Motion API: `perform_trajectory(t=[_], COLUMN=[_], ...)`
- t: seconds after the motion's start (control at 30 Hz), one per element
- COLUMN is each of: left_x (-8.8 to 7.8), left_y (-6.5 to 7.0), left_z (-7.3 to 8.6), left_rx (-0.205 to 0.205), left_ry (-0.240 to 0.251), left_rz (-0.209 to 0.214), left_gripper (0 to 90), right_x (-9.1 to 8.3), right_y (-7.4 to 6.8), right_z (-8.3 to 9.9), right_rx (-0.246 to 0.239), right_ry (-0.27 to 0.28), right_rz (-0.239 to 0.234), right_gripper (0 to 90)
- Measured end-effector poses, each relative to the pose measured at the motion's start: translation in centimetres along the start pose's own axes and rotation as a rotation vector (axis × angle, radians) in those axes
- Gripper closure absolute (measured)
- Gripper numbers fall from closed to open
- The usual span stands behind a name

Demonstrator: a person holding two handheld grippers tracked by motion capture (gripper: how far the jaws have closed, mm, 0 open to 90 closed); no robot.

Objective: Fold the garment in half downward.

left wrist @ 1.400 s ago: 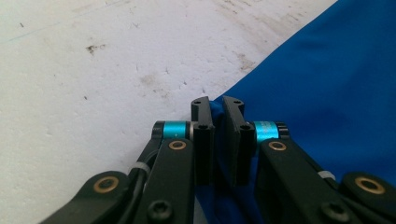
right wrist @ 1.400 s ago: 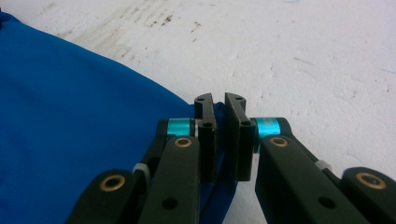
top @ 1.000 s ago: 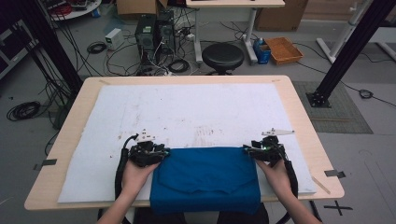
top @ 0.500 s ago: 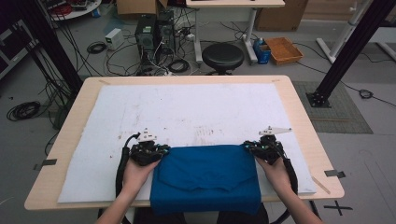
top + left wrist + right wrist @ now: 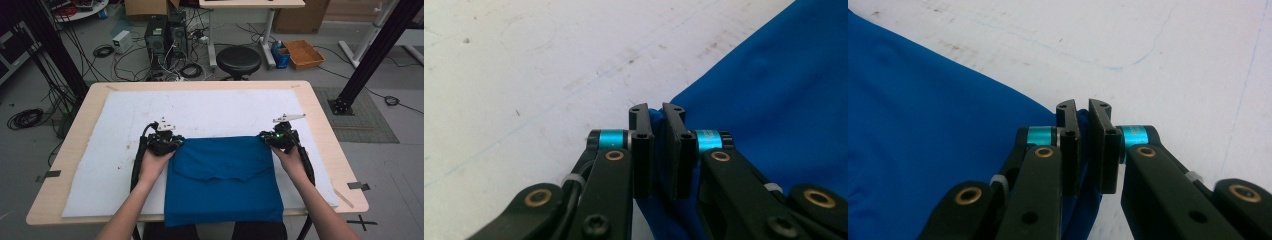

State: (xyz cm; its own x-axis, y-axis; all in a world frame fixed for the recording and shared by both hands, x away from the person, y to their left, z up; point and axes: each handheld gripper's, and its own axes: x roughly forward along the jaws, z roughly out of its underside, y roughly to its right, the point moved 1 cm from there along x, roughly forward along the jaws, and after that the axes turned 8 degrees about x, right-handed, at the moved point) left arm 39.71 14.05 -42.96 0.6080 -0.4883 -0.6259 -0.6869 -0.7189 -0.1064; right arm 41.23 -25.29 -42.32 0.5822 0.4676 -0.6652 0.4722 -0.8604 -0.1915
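A: The fingers (image 5: pixel 642 145) of the left gripper (image 5: pixel 657 111) are clamped on a corner of the blue cloth (image 5: pixel 225 180); the right gripper (image 5: pixel 1083 107) pinches the other far corner, fabric between its jaws. Both closed just now.

B: Where does the cloth lie?

A: On the white mat (image 5: pixel 210 107) over the wooden table (image 5: pixel 320 120), at the person's edge, its near hem hanging over the front.

B: Any writing or labels?

A: None readable; the mat has only faint blue lines and smudges.

B: Containers?

A: An orange tray (image 5: pixel 303 53) on the floor beyond the black stool (image 5: pixel 238 60); I cannot tell its contents.
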Motion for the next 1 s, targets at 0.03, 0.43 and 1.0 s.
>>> perform_trajectory(t=[0.03,0.43,1.0], left_x=[0.2,2.1,0.1], left_y=[-0.2,-1.8,-0.9], left_z=[-0.1,-0.9,-0.8], left_rx=[-0.001,-0.004,-0.039], left_ry=[0.0,-0.024,0.033], left_rz=[-0.001,-0.013,-0.03], left_gripper=[82.9,82.9,59.0], right_x=[0.2,2.1,0.4], right_y=[0.1,1.4,0.9], right_z=[-0.2,-1.2,-0.2], right_rx=[0.0,0.003,0.007], right_ry=[0.0,0.011,0.06], right_rz=[0.001,0.023,0.083], right_gripper=[84.3,84.1,61.2])
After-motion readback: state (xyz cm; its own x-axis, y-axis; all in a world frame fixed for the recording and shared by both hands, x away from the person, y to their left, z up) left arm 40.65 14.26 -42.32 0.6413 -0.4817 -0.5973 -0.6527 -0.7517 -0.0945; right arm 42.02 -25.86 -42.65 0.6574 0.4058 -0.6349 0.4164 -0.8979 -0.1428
